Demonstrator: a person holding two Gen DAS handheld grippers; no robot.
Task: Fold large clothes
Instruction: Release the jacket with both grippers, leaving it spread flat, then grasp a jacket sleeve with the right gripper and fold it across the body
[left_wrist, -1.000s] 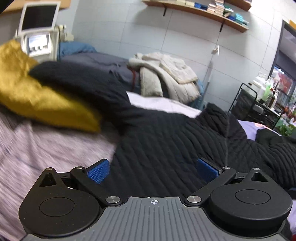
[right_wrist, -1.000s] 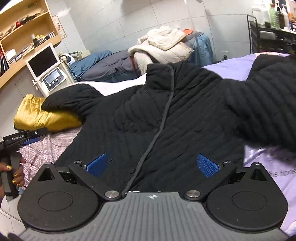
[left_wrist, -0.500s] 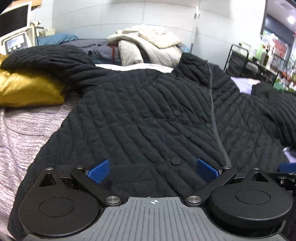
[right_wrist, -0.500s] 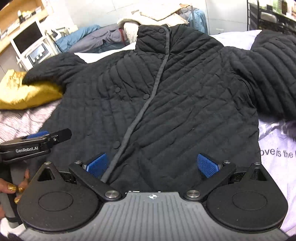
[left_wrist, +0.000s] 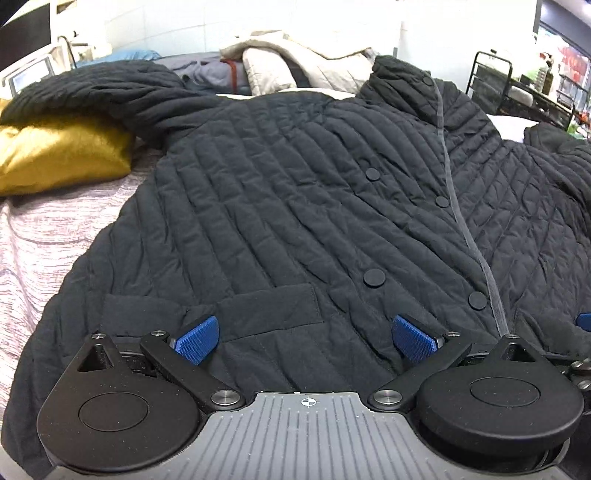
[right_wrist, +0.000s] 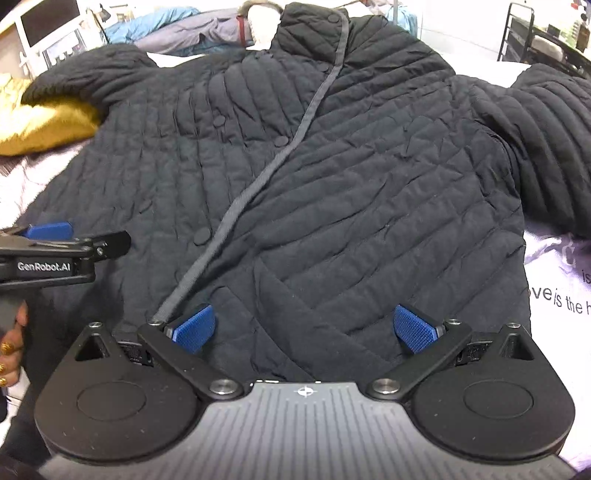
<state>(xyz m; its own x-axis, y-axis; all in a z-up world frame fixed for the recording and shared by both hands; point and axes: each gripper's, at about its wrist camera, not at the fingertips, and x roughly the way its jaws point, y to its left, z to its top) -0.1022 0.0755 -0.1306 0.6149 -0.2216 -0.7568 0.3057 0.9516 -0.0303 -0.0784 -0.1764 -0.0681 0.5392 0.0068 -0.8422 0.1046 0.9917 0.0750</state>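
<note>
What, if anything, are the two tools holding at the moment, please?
Nothing. The left tool and the right tool are both open over the hem of the black jacket, with no fabric pinched.

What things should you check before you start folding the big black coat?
1. Black coat spread flat, front up: ok.
2. Front closed along the grey trim: ok as far as it shows.
3. Left gripper open above the hem: ok, holding nothing.
4. Right gripper open above the hem: ok, holding nothing.
5. Sleeves free to fold in: not ok, one sleeve lies up on the gold pillow.
6. Hem edge lying straight: cannot tell, the grippers hide it.
</note>
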